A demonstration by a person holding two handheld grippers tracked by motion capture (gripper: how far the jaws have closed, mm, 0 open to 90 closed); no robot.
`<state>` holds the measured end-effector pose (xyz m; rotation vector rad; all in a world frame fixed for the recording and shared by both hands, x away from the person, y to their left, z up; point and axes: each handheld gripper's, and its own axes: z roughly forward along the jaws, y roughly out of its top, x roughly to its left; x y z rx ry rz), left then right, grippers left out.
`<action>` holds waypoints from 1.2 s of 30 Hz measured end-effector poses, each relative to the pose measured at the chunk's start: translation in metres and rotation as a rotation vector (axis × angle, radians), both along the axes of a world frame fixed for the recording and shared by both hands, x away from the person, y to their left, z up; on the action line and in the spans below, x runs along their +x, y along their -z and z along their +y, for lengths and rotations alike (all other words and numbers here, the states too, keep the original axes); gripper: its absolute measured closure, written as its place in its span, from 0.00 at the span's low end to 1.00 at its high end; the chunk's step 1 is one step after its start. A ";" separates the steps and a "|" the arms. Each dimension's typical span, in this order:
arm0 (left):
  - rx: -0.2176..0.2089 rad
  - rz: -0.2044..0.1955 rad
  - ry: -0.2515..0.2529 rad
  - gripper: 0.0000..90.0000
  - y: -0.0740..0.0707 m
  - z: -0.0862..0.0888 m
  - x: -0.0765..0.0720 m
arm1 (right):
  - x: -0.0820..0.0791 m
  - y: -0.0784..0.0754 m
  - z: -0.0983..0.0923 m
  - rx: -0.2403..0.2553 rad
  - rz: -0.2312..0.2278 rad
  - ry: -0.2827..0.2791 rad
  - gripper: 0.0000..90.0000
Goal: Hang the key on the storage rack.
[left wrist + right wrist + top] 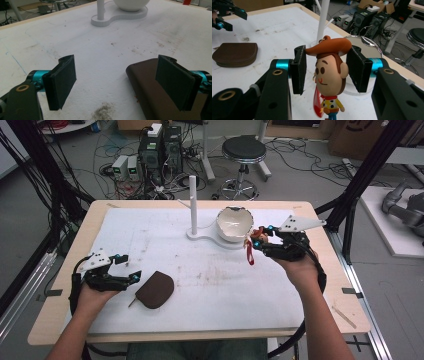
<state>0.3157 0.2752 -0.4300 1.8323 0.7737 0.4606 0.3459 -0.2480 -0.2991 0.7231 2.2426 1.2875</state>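
Note:
My right gripper (257, 239) is shut on a small cowboy figure (330, 72) with a brown hat, its pads pressing the hat brim from both sides. The figure hangs above the mat with a red strap (249, 255) dangling below it, just right of the white bowl (233, 224). A brown zip pouch (155, 290) lies flat on the mat at the front left. My left gripper (129, 268) rests low beside the pouch's left edge, open. In the left gripper view the pouch (147, 85) lies under the right-hand jaw, and nothing sits between the jaws of the left gripper (117, 82).
The bowl sits on a white stand (117, 16) with a tall upright post (192, 195) at the back middle of the white mat (210, 285). Beyond the table's far edge are a black stool (243, 150) and computer boxes on the floor.

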 end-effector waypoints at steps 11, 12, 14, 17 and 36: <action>0.004 -0.004 -0.002 0.19 0.000 0.003 -0.005 | 0.027 -0.013 0.032 -0.009 0.007 -0.105 0.59; 0.003 -0.003 -0.003 0.19 0.000 0.003 -0.006 | 0.027 -0.013 0.032 -0.009 0.007 -0.105 0.59; 0.003 -0.005 -0.005 0.19 0.000 0.004 -0.006 | 0.032 -0.016 0.038 -0.008 0.012 -0.115 0.59; 0.004 -0.005 -0.008 0.19 0.000 0.007 -0.007 | 0.039 -0.021 0.047 -0.012 0.007 -0.126 0.59; 0.003 -0.008 -0.008 0.19 -0.001 0.008 -0.010 | 0.069 -0.043 0.098 -0.030 -0.019 -0.177 0.59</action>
